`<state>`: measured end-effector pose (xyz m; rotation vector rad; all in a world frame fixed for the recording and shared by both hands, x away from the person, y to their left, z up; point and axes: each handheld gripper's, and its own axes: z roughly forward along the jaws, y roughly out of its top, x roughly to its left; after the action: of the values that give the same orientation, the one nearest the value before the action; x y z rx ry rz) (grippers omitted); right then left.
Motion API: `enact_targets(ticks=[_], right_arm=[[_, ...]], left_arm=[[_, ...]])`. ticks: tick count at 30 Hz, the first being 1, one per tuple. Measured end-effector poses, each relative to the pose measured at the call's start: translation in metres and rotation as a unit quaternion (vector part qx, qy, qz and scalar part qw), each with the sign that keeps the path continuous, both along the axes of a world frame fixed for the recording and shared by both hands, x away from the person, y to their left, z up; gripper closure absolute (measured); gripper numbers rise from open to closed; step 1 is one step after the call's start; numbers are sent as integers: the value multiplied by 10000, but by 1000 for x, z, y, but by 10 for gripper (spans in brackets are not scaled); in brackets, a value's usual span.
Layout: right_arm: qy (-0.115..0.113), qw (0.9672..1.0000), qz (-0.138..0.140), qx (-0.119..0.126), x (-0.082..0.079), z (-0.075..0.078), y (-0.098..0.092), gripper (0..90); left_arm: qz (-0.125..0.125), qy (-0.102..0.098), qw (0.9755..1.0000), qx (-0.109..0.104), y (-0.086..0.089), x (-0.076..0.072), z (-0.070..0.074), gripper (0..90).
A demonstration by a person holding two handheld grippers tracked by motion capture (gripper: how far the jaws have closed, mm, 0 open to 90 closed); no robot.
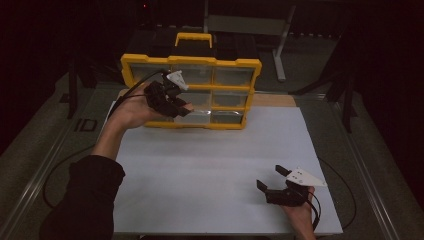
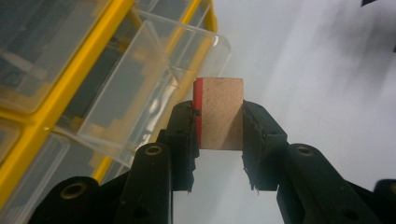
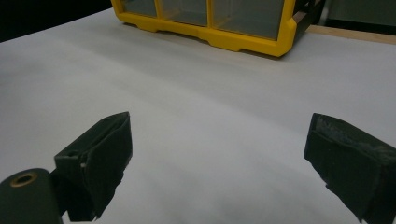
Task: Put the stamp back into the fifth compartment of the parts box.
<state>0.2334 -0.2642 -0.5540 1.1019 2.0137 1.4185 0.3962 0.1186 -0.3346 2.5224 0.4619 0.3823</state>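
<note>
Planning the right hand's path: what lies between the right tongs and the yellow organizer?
Nothing: bare white table runs from the open right tongs to the yellow organizer, in the right gripper view.

High view: above, looking forward-down on bench [image 1: 210, 165]. Left gripper view: close on yellow organizer [image 2: 70, 79]. Right gripper view: low, farther, same organizer.

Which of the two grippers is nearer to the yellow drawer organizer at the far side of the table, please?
The left. The left gripper is raised right at the front of the yellow organizer, by its pulled-out clear drawer. The right gripper sits near the table's front edge, well away.
</note>
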Motion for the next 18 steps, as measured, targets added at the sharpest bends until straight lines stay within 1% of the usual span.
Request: enact_targets(ticks=[3, 9, 15, 18], right_arm=[[18, 10000, 7, 16, 0, 0, 0, 76], [23, 10000, 12, 13, 0, 0, 1, 76], [12, 10000, 28, 8, 0, 0, 0, 76], [22, 10000, 19, 20, 0, 0, 0, 76]], left_arm=[[55, 11, 10000, 1, 1, 3, 4, 670], [214, 64, 9998, 5, 4, 11, 6, 670], [445, 160, 9989, -9, 7, 18, 4, 670], [511, 206, 9985, -9, 8, 22, 3, 670]])
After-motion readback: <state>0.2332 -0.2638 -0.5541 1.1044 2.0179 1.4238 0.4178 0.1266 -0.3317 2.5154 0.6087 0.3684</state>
